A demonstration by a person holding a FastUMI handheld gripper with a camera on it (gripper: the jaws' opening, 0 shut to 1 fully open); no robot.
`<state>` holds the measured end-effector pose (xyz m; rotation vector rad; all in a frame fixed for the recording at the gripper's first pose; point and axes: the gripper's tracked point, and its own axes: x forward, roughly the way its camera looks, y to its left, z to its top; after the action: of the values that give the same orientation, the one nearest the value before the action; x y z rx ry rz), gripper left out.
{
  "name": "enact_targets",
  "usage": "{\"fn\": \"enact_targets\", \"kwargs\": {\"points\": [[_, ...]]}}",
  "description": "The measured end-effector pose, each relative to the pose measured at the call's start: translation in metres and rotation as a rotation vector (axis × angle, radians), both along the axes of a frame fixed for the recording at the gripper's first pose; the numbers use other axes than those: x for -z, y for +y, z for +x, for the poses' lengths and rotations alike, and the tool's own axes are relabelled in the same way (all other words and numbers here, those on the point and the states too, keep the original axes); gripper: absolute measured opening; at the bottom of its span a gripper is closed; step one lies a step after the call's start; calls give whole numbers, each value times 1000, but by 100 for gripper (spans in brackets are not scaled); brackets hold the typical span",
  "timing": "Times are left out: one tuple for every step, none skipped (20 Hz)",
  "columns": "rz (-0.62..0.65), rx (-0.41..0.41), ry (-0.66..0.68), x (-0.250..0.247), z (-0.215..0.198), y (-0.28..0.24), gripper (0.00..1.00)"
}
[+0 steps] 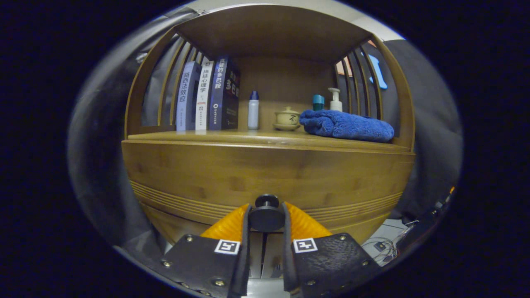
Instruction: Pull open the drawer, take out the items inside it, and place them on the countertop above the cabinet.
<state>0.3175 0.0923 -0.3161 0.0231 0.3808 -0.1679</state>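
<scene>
Item: drawer knob [266, 214], round, rigid, smooth; on the drawer front [265, 178] below the bench [232, 136]. Your gripper [266, 219] jaws are closed on it. Expect stiff resistance; pull straight toward yourself.

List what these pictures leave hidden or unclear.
- Drawer contents: gripper view, hidden behind its closed front.
- Knob contact: gripper fingers flank it; whether both press is unclear.
- Teal-capped bottle: lower part hidden by the blue towel.
- Cabinet below the drawer: covered by the fingers.
</scene>
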Motion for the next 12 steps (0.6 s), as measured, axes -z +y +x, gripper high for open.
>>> {"fn": "enact_targets", "kwargs": {"points": [[-1, 10, 8, 2, 1, -2, 27], [7, 15, 13, 1, -3, -3, 27], [15, 16, 13, 0, -9, -2, 27], [14, 12, 17, -1, -17, -1, 27], [10, 9, 22, -2, -25, 0, 27], [8, 5, 28, -5, -34, 2, 27], [10, 3, 34, -7, -44, 2, 27], [13, 1, 41, -9, -53, 3, 27], [11, -2, 48, -10, -62, 5, 27], [10, -4, 57, -12, -72, 6, 27], [11, -7, 66, -13, -75, 6, 27], [19, -7, 77, -14, -85, 8, 27]]}}
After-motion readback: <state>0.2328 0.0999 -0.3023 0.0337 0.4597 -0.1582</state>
